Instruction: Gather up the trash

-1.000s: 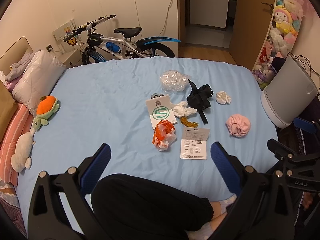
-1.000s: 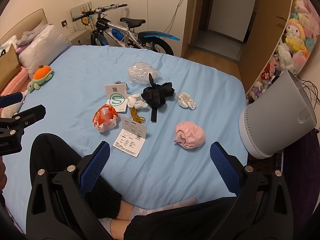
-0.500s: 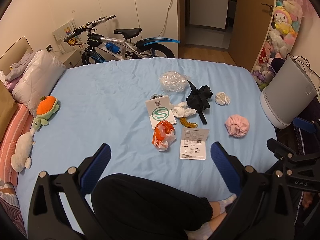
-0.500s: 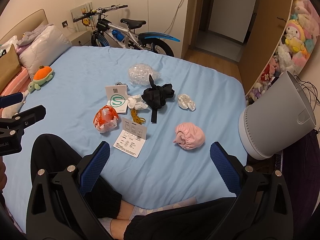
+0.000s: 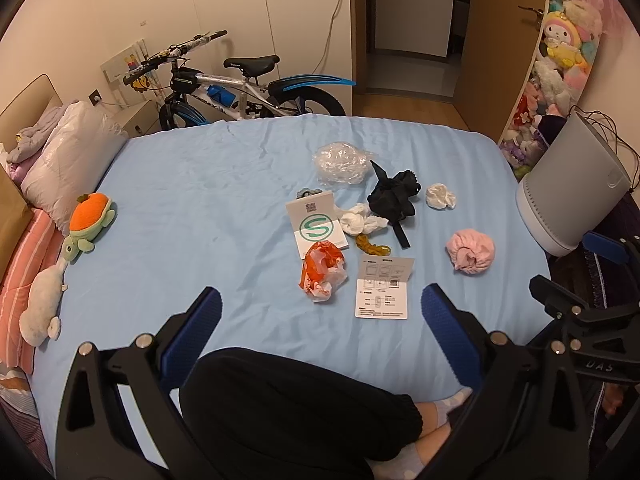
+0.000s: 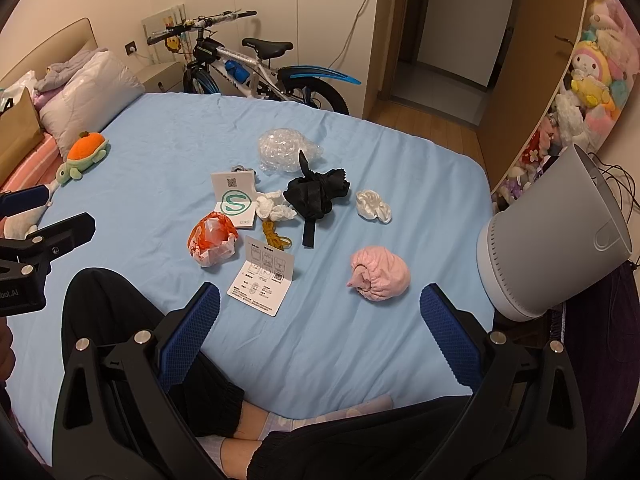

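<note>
Over the person's black trouser leg [image 5: 296,404], the left gripper [image 5: 320,328] and right gripper [image 6: 318,320] both hang spread and empty above the blue bed [image 5: 200,208], where the leaflet [image 5: 383,287], orange wrapper [image 5: 322,270], pink bundle [image 6: 380,274] and, farthest, bubble wrap [image 5: 340,162] lie scattered.

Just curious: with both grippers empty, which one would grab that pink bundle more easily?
Probably the right hand-held gripper: the pink bundle lies just ahead of its open jaws, towards the bin side.
</note>
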`<control>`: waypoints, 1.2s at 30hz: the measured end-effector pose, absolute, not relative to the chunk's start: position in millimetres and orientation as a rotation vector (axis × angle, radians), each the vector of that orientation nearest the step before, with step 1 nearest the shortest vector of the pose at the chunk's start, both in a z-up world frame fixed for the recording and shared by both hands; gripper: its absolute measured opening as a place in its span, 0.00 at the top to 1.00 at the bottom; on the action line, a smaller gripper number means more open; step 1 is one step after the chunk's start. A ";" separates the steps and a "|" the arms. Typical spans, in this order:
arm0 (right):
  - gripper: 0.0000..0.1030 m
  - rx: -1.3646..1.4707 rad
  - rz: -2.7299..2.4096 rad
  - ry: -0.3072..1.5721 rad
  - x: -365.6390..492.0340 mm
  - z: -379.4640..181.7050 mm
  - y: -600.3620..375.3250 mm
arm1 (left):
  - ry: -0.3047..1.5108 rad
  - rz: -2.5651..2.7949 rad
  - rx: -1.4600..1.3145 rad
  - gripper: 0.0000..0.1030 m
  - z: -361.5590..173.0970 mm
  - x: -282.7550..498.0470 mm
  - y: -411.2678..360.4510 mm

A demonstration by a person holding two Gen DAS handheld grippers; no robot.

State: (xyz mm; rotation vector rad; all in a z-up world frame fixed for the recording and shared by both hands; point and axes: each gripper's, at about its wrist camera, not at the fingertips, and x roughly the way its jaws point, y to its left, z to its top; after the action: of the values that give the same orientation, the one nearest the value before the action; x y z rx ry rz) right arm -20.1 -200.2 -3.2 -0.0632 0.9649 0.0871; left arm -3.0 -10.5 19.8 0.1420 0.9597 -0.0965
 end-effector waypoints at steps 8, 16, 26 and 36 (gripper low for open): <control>0.06 -0.064 0.087 0.964 -20.1 -3.1 -200.0 | 0.959 -0.096 0.142 0.04 20.0 -2.8 -10.6; 0.06 -0.063 0.087 0.963 -20.0 -2.5 -199.5 | 0.957 -0.103 0.143 0.04 19.8 -4.1 -14.8; 0.06 -0.061 0.082 0.960 -17.4 0.5 -201.1 | 0.957 -0.105 0.144 0.04 18.9 -5.0 -16.7; 0.06 -0.064 0.080 0.963 -13.6 -1.4 -204.1 | 0.966 -0.113 0.143 0.04 15.0 -4.2 -20.6</control>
State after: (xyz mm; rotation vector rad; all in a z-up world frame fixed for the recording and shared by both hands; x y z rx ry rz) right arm -13.6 -204.1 -1.4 -0.0640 0.9627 0.0799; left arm -4.2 -20.6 15.0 0.1434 0.9659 -0.1128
